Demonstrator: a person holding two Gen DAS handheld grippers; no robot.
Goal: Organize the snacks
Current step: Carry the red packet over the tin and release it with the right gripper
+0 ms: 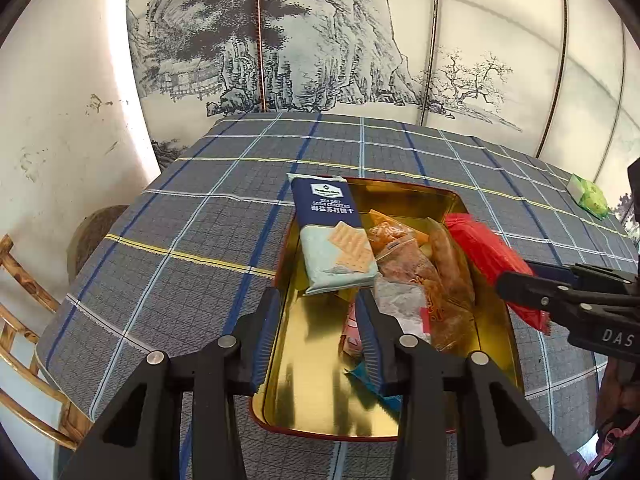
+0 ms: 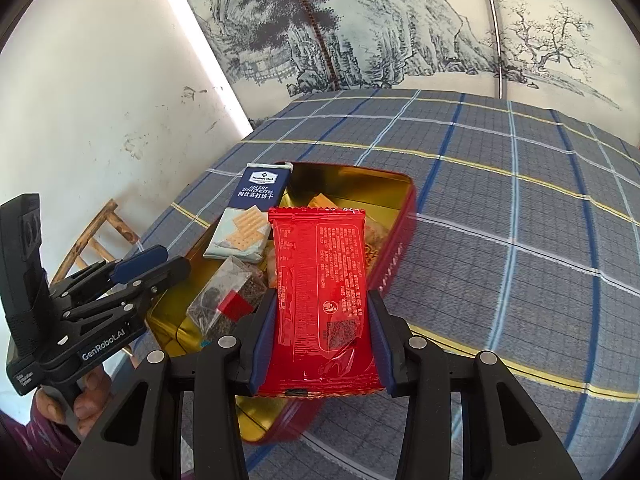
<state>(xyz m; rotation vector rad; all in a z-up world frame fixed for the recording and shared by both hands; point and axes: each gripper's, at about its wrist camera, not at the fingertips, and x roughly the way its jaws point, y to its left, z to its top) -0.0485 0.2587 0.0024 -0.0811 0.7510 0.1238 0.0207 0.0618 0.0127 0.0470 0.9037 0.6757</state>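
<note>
An open tin (image 1: 456, 200), gold inside and red outside, lies on the plaid tablecloth and holds several snacks. A blue sea salt cracker packet (image 1: 332, 236) (image 2: 248, 216) leans on its far left corner. Orange and clear wrappers (image 1: 404, 264) lie beside it, and a clear sachet (image 2: 228, 300) rests nearer. My right gripper (image 2: 322, 300) is shut on a red packet (image 2: 320, 280), held over the tin's right wall (image 2: 404, 216). From the left wrist view, that right gripper (image 1: 516, 276) and the red packet (image 1: 488, 256) come in from the right. My left gripper (image 1: 318, 300) hangs over the tin's near left side, jaws apart with nothing between them.
A green packet (image 1: 588, 196) lies on the tablecloth (image 1: 180, 240) at the far right. A wooden chair (image 1: 24, 320) stands by the table's left edge. A painted screen (image 1: 320, 40) rises behind the table. A person's hand (image 2: 92, 396) holds the left gripper (image 2: 168, 264).
</note>
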